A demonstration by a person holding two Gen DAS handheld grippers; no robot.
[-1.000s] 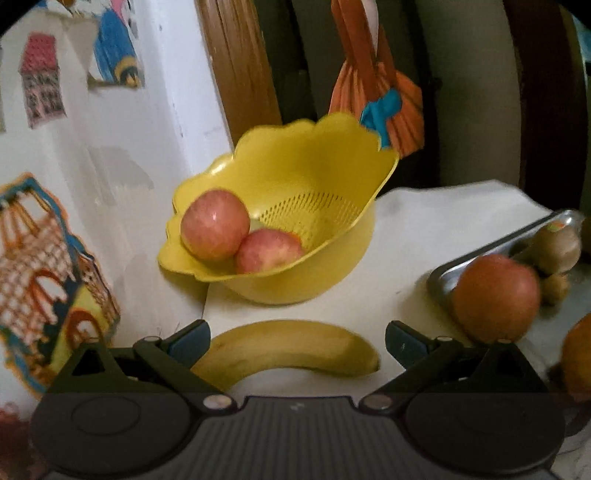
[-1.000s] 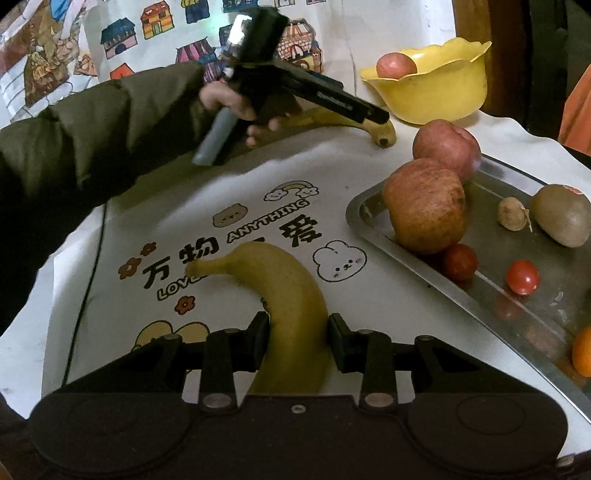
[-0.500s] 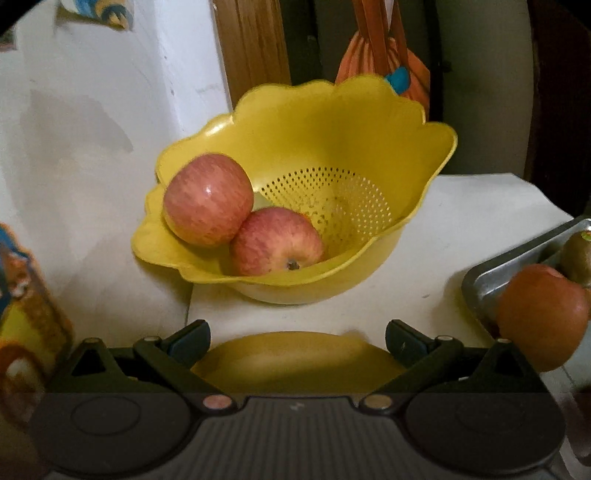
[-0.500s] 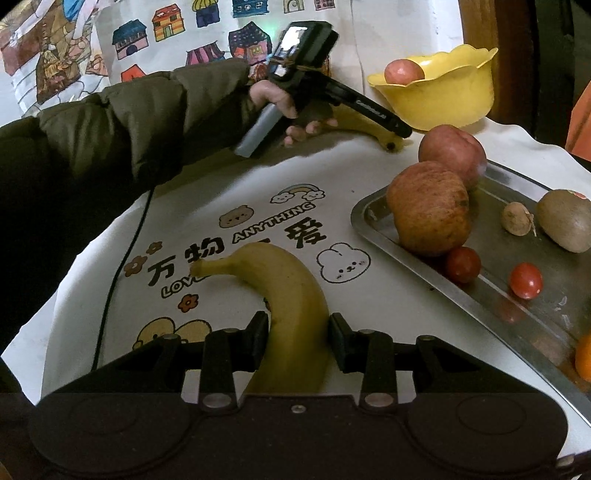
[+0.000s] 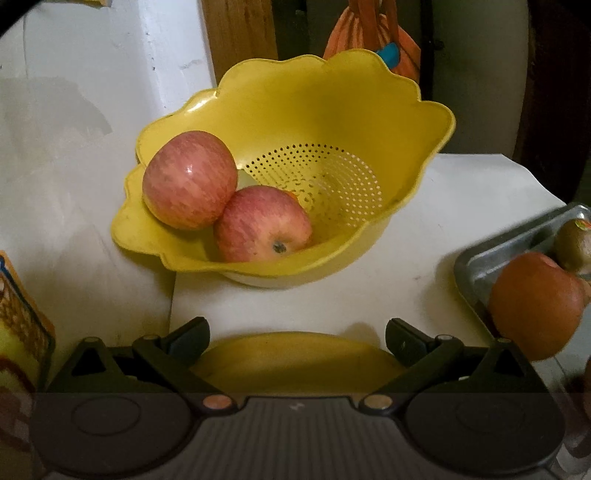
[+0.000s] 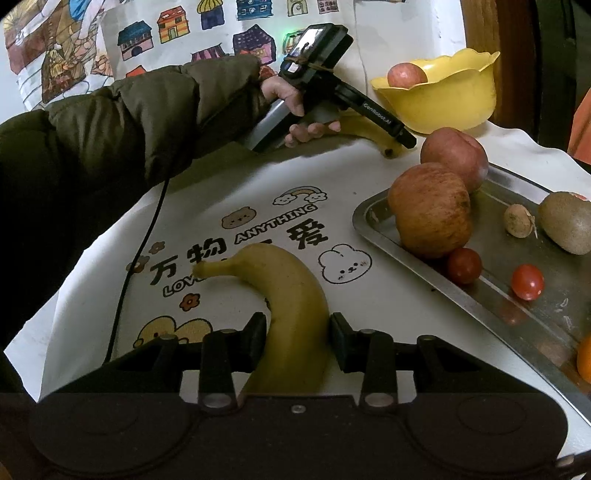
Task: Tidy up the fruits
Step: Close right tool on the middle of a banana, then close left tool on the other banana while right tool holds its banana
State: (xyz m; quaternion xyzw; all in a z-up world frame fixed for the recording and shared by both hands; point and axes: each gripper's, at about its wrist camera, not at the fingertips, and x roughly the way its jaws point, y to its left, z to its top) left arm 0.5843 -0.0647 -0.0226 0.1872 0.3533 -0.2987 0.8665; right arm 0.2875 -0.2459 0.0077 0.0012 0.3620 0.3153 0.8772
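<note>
The far banana (image 5: 295, 360) now sits between my left gripper's (image 5: 297, 338) spread fingers, nearer the yellow bowl (image 5: 406, 122) than before, while my right gripper (image 6: 297, 338) still pinches the near banana (image 6: 291, 306) on the cloth (image 6: 229, 184).

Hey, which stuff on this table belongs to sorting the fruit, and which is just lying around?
Part of the job:
- yellow scalloped plastic colander bowl
- two red apples in the bowl
- far yellow banana
- near yellow banana
- steel tray of fruit

Just lying about:
- white cartoon-printed tablecloth
- house-patterned wall cloth
</note>
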